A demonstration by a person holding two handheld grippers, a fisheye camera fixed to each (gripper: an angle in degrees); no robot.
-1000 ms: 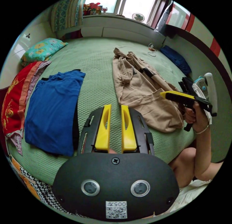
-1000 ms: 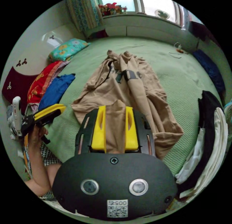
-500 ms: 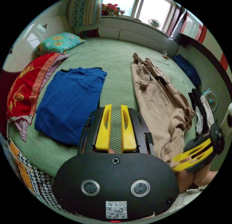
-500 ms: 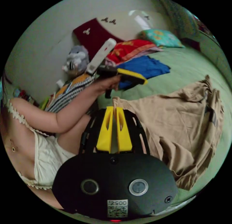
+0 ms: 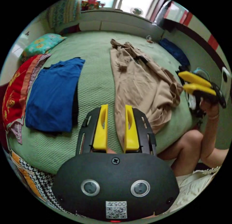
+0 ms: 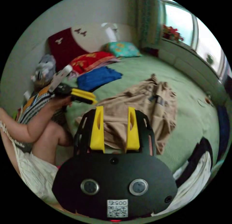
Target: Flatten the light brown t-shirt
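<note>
In the left gripper view, the left gripper (image 5: pixel 116 107) hangs above the near edge of the green bedspread (image 5: pixel 96 83), its yellow jaws spread apart with nothing between them; the near hem of the light brown t-shirt (image 5: pixel 137 83) lies just under the gap. In the right gripper view, the right gripper (image 6: pixel 114 110) has its jaws wide apart too, empty, poised over the same shirt, which lies crumpled and partly bunched on the bed in front of the person's knee (image 5: pixel 191 141). Beside the shirt, a blue garment (image 5: pixel 53 93) lies flat, with a red cloth (image 5: pixel 12 98) next to it. Farther off, a floral pillow (image 5: pixel 39 44) rests by the headboard, and a window (image 6: pixel 183 25) lights the far wall.
</note>
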